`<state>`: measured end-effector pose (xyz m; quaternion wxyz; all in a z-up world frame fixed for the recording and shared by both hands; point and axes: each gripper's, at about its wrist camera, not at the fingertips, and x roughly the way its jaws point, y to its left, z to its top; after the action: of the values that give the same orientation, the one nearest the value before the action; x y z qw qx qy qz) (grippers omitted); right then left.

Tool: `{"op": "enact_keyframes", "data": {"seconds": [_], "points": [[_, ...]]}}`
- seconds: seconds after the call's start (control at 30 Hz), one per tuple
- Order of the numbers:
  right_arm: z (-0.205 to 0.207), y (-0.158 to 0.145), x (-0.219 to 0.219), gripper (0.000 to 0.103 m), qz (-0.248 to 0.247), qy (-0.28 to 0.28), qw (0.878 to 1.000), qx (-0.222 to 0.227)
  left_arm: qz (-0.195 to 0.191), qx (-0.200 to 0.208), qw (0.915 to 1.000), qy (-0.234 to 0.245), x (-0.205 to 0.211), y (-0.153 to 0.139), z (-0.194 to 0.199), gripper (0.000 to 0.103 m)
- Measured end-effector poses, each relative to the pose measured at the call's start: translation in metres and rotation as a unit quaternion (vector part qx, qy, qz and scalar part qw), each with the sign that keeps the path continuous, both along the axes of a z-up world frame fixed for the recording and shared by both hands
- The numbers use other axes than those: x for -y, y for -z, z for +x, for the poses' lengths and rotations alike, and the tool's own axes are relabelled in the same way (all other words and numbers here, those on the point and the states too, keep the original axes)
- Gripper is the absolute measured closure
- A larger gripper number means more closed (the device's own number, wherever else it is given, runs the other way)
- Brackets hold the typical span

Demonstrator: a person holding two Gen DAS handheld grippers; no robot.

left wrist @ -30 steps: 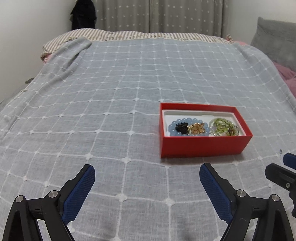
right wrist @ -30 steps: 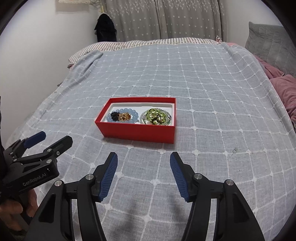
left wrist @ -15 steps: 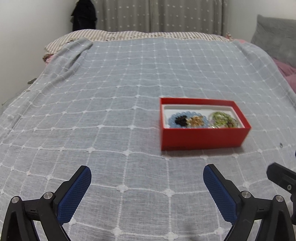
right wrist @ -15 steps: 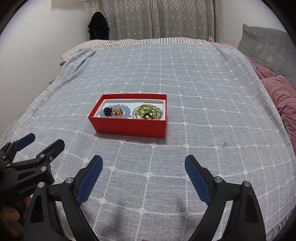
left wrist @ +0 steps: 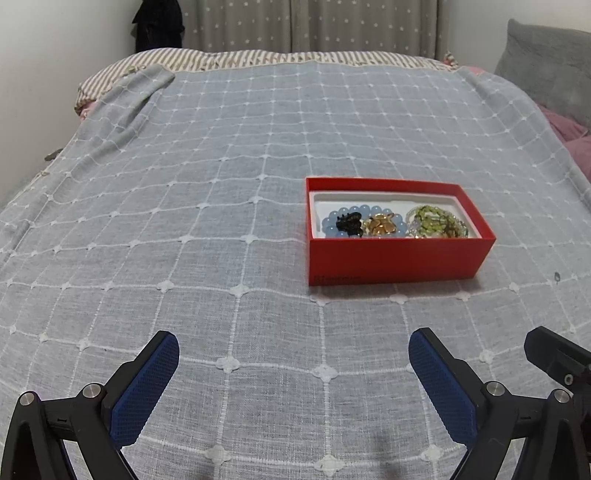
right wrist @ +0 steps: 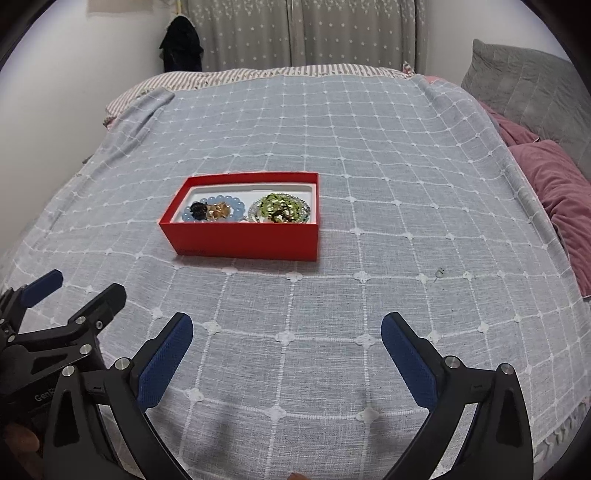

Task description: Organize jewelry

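Observation:
A red open box (left wrist: 399,258) (right wrist: 243,242) sits on the grey checked bedspread. Inside lie a blue bead bracelet (left wrist: 330,226) (right wrist: 236,211), a black piece (left wrist: 348,222) (right wrist: 198,209), a gold piece (left wrist: 382,226) (right wrist: 218,211) and a green beaded piece (left wrist: 436,221) (right wrist: 279,208). My left gripper (left wrist: 293,369) is open and empty, held over the bedspread near and left of the box. My right gripper (right wrist: 286,352) is open and empty, near and slightly right of the box. The left gripper also shows at the lower left of the right wrist view (right wrist: 70,299).
The grey bedspread (left wrist: 184,221) (right wrist: 406,240) covers the whole bed. A grey pillow (right wrist: 524,96) and a pink blanket (right wrist: 554,184) lie at the right edge. Curtains (right wrist: 306,33) and a dark hanging garment (right wrist: 181,44) stand behind the bed. A small speck (right wrist: 439,273) lies right of the box.
My right gripper's jaws opened wide from a narrower gap. Both grippers drew back a little from the box. The box and its jewelry have not moved.

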<state>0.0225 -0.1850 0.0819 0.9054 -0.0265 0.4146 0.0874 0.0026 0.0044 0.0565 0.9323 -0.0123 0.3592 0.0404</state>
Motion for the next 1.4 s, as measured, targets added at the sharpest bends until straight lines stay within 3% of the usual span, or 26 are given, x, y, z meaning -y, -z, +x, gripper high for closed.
{"op": "enact_keyframes", "data": {"seconds": [1.4], "points": [[-0.0034,0.0033,-0.0028,0.0,0.002,0.005,1.0,-0.004,0.001,0.004,1.0,-0.006,0.0013,0.001,0.0008,0.001]]}}
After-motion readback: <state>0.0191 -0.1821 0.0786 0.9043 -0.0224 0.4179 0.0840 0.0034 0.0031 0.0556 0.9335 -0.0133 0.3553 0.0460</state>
